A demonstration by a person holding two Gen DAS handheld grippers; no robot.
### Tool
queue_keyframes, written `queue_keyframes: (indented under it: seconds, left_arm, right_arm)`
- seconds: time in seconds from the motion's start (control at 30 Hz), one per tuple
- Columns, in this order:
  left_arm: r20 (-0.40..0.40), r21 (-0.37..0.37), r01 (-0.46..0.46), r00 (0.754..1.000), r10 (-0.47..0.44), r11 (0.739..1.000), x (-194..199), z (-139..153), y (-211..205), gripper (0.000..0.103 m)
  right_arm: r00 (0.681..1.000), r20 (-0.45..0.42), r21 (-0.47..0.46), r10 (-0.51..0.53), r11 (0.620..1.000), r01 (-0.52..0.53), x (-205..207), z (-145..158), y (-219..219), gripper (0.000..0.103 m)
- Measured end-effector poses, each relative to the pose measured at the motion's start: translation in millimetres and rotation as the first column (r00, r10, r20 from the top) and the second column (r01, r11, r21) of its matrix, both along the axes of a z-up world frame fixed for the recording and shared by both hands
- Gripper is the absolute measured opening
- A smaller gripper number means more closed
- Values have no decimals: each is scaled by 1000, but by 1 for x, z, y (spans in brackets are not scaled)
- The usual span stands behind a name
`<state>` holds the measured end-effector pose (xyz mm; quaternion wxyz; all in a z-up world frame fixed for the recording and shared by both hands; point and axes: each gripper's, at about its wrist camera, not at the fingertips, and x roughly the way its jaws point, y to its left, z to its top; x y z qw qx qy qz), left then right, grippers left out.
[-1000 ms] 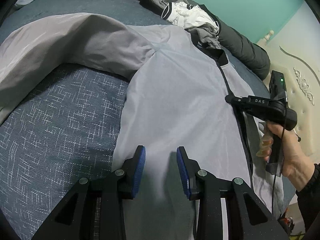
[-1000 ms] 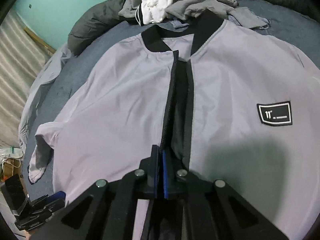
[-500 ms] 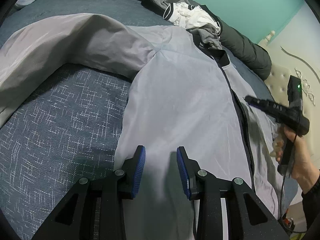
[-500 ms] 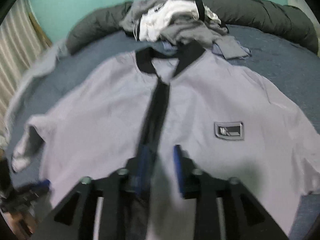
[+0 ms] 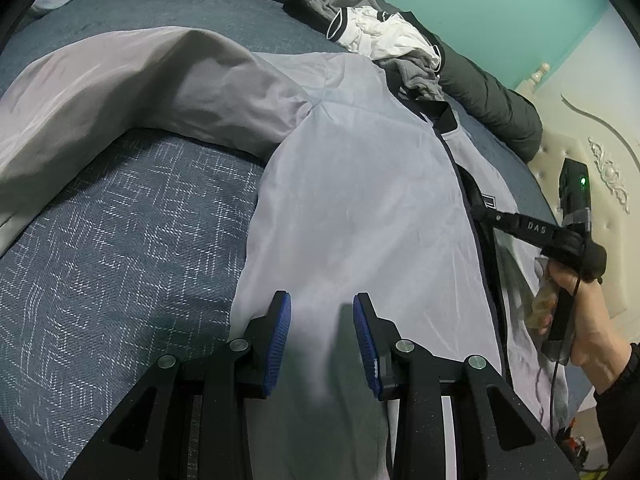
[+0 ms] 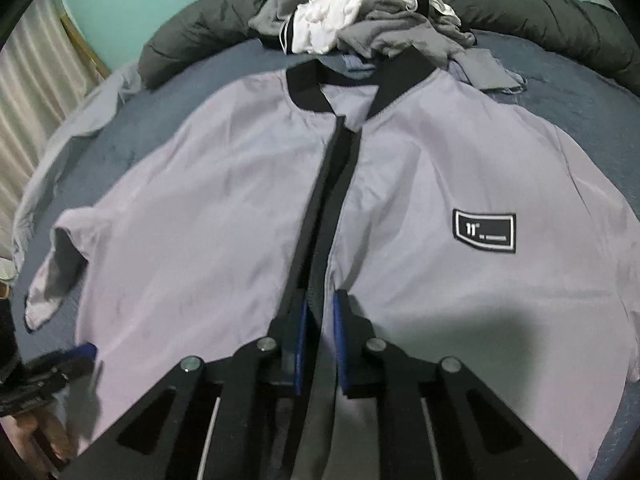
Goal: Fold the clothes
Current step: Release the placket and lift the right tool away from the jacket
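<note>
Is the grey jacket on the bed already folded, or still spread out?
Spread out: the jacket lies flat, front up, with collar and chest patch showing.

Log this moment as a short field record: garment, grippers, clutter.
garment: grey zip jacket spread front-up on the blue bedspread, black collar far end
left gripper: open, over the jacket's hem side
right gripper: open, fingers astride the black zipper strip
clutter: clothes pile beyond the collar

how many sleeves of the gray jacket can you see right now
1. The jacket shows only one sleeve, stretched out across the bed on its left-hand side. The other lies outside both views.
</note>
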<state>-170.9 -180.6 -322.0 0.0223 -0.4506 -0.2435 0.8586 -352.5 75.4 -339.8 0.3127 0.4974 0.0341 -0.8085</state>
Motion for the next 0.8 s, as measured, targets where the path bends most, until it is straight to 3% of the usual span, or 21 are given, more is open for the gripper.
queue_keyframes:
  seconds: [0.13,0.27,0.3,0.43,0.63,0.8]
  left_arm:
    - [2,-1,-1,1000,1,1000,1,0,1,35]
    - [4,-4,-2,1000,2,1000,1,0,1,35]
    - [4,-4,-1,1000,1,1000,1,1,1,35]
    - [2,-1,-3,1000,3,1000,1,2,1,35]
    - [-4,-4,3,1000,-3,1000,2,7,4,36]
    - [-23,-21,18,1000,-18,1000,3,17,11,36]
  right_arm:
    - [993,119,7,2,1000,-2,-6,-19,-9,12]
    - [991,137,-47,-2,999,8,-1,-10,-2,23]
    - [991,131,-61,-3,998,12,1,-5,1,30]
    - [998,65,-119,-17,993,24,16,22,30,31]
    - [992,52,-118,-114,986,119,41,35,92,31]
    - [950,105,-108,-293,947,304,59,41,186,31]
